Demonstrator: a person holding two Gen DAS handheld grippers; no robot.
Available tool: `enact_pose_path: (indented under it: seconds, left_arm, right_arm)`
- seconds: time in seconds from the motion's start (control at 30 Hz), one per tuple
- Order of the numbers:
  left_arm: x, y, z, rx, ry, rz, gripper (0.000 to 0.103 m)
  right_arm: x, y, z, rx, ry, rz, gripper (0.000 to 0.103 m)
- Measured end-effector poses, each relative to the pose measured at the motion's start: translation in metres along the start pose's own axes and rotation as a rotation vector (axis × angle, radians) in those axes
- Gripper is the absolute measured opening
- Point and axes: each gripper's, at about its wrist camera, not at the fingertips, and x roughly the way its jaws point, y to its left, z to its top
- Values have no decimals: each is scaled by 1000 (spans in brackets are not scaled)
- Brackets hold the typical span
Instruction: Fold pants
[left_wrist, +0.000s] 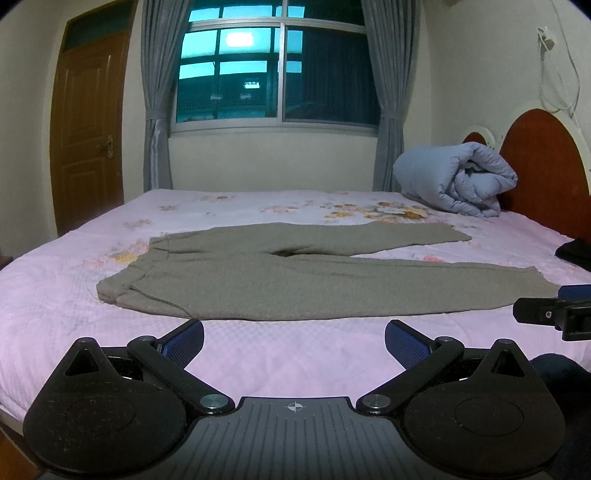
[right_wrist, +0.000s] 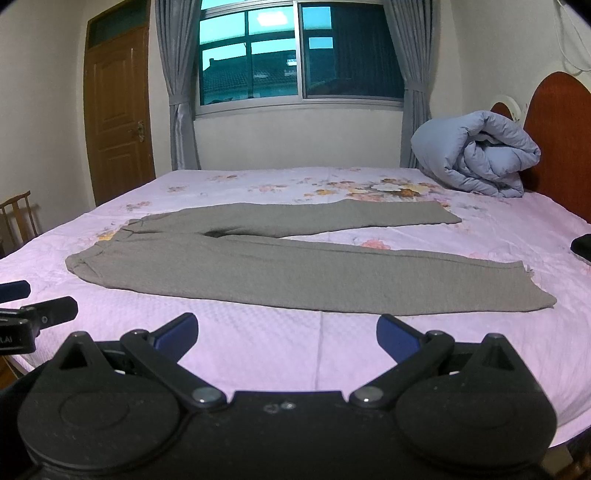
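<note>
Grey pants (left_wrist: 280, 280) lie flat on the pink floral bed sheet (left_wrist: 295, 354), waistband to the left, both legs spread apart toward the right. They also show in the right wrist view (right_wrist: 295, 273). My left gripper (left_wrist: 294, 338) is open and empty, just in front of the near leg's edge. My right gripper (right_wrist: 287, 332) is open and empty, in front of the near leg close to its cuff (right_wrist: 532, 295). The right gripper's fingers (left_wrist: 546, 312) show at the right edge of the left wrist view; the left gripper's fingers (right_wrist: 48, 314) show at the left edge of the right wrist view.
A rolled light-blue duvet (left_wrist: 461, 177) lies at the back right against the wooden headboard (left_wrist: 543, 162). A dark item (left_wrist: 576, 251) lies at the bed's right edge. A window with grey curtains (left_wrist: 273, 74), a wooden door (left_wrist: 88, 122) and a chair (right_wrist: 18, 218) stand beyond the bed.
</note>
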Motion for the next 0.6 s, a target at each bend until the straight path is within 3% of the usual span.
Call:
enact_pose_path:
  seconds: [0.6]
  left_arm:
    - [0, 0, 0, -3, -1, 1, 103]
  right_arm:
    - [1, -1, 0, 5, 3, -1, 97]
